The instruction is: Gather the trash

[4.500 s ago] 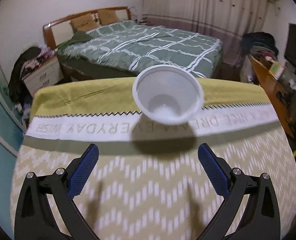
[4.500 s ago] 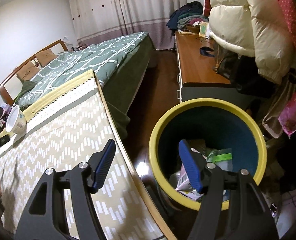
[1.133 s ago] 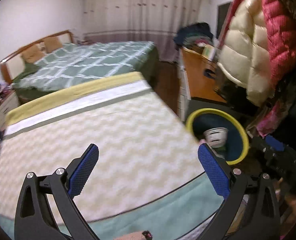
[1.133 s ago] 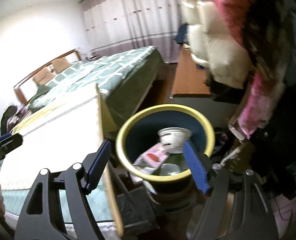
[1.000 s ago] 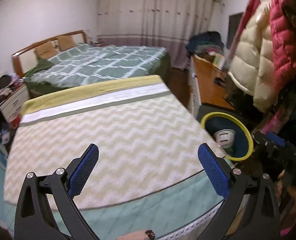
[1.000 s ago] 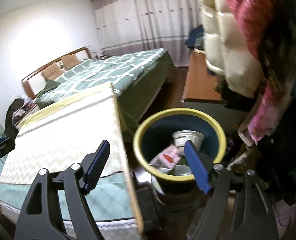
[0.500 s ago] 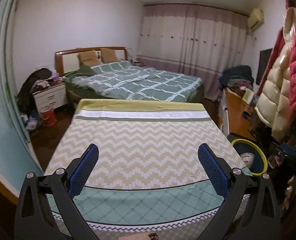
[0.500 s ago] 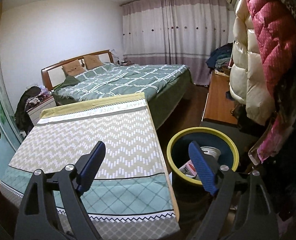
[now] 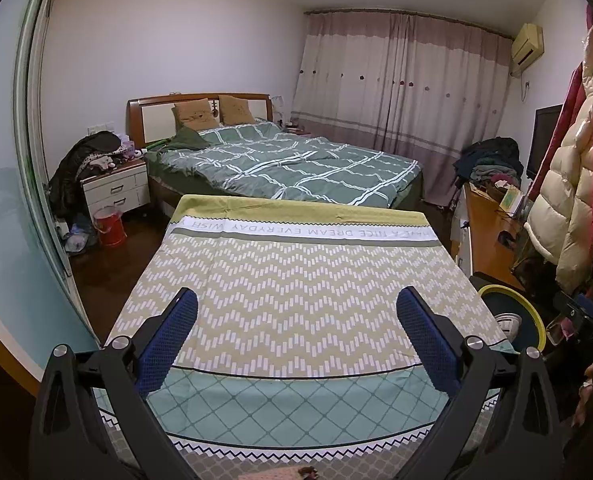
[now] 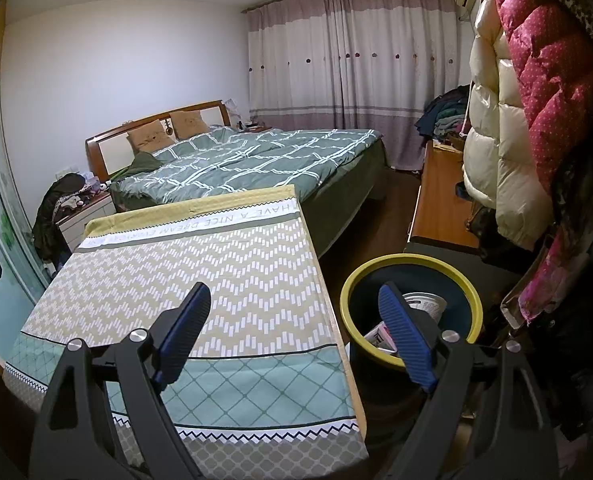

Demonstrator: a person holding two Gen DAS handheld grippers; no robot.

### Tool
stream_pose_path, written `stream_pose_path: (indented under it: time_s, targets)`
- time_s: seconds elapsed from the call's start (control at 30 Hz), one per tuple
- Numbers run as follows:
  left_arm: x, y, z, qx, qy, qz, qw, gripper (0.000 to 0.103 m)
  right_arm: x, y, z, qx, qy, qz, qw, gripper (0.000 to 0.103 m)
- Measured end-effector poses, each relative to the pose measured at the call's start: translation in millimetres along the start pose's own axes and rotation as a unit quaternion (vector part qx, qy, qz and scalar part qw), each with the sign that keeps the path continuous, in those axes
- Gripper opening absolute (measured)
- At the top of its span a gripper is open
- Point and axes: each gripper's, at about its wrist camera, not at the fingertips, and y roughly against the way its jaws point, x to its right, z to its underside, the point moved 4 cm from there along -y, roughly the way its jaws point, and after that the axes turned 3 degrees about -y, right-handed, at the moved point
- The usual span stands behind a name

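Note:
A dark blue bin with a yellow rim (image 10: 412, 264) stands on the floor to the right of the table. Inside it lies a white paper cup (image 10: 426, 304) on its side with other paper trash (image 10: 380, 336). My right gripper (image 10: 294, 312) hangs open above the table's near right corner, its right finger in front of the bin, nothing between its pads. My left gripper (image 9: 296, 312) is open over the table's near edge, holding nothing. In the left wrist view the bin (image 9: 530, 316) shows at the right with the cup (image 9: 508, 322) inside.
The table wears a zigzag-patterned cloth (image 9: 296, 280) with nothing on it. Behind it stands a bed with a green checked cover (image 9: 296, 164). Puffy coats (image 10: 536, 100) hang at the right over the bin. A wooden desk (image 10: 440, 204) and a white nightstand (image 9: 116, 192) line the sides.
Both views have pulled back and up from the bin and then settled. The left gripper swung from facing the bin to facing the table. The right gripper's jaws widened a little.

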Motion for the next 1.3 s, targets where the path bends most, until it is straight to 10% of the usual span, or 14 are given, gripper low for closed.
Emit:
stream_pose_path:
  time_s: [1.3]
  targets:
    - [10.3,-7.2,4.0,-0.008,-0.004,0.004,0.9999,0.098,-5.2,-6.9,-0.6,-0.006,-0.004,-0.001,1.0,0.082]
